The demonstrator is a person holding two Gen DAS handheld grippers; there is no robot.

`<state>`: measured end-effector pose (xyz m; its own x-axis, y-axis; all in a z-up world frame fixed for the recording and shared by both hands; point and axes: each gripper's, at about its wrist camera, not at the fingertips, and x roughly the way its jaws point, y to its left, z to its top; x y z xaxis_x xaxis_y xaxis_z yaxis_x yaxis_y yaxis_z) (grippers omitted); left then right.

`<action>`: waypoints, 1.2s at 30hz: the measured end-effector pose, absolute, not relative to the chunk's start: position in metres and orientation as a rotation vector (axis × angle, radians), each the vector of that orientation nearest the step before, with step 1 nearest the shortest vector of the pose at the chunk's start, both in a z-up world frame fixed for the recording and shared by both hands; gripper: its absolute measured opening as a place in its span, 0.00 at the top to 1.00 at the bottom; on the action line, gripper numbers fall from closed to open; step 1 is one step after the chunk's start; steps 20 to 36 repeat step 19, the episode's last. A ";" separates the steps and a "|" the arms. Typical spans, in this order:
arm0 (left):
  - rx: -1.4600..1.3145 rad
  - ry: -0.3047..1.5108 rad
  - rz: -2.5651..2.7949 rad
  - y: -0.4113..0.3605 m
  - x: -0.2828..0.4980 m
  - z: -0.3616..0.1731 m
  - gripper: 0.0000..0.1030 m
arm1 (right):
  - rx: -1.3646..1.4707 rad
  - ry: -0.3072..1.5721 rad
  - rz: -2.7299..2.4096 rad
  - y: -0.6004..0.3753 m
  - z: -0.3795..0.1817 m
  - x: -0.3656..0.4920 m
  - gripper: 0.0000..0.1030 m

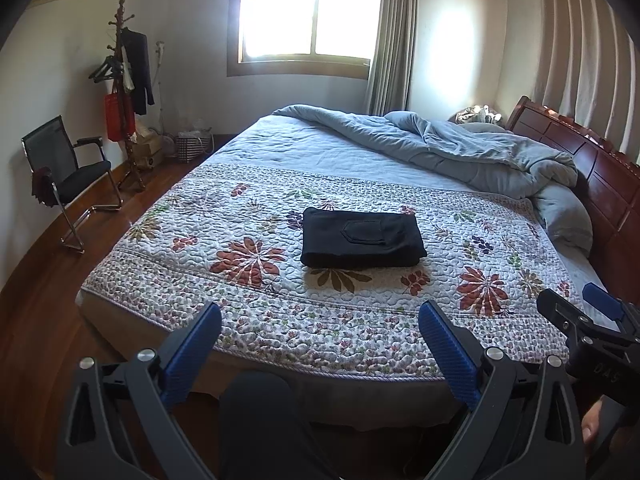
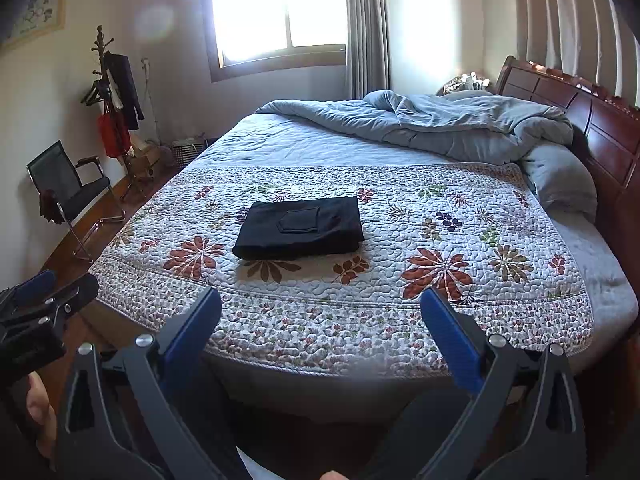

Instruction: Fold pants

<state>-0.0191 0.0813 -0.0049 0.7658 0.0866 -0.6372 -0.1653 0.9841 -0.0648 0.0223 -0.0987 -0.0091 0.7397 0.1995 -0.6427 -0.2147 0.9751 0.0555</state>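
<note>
Left wrist view: black pants [image 1: 362,238], folded into a compact rectangle, pocket uppermost, lying mid-way on the floral quilt [image 1: 200,292]; left gripper [image 1: 320,344] spread wide, holding nothing, short of the bed edge; right gripper [image 2: 320,336] likewise wide and empty; risk: any further grab could drag the top layer and spoil the fold.

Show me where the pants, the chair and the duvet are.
pants [image 1: 362,238], left wrist view, middle of the folded stack near the pocket.
chair [image 1: 86,172], left wrist view, on the seat.
duvet [image 2: 460,128], right wrist view, on the crumpled middle.
</note>
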 end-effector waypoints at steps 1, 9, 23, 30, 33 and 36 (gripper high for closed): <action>-0.123 0.686 0.136 0.082 -0.019 -0.005 0.04 | -0.023 0.702 0.227 -0.099 -0.009 0.022 0.04; -0.129 0.686 0.136 0.082 -0.022 -0.004 0.04 | -0.026 0.700 0.228 -0.098 -0.009 0.023 0.04; -0.131 0.686 0.144 0.083 -0.023 -0.003 0.04 | -0.031 0.696 0.231 -0.097 -0.010 0.023 0.04; -0.131 0.686 0.144 0.083 -0.023 -0.003 0.04 | -0.031 0.696 0.231 -0.097 -0.010 0.023 0.04; -0.131 0.686 0.144 0.083 -0.023 -0.003 0.04 | -0.031 0.696 0.231 -0.097 -0.010 0.023 0.04; -0.131 0.686 0.144 0.083 -0.023 -0.003 0.04 | -0.031 0.696 0.231 -0.097 -0.010 0.023 0.04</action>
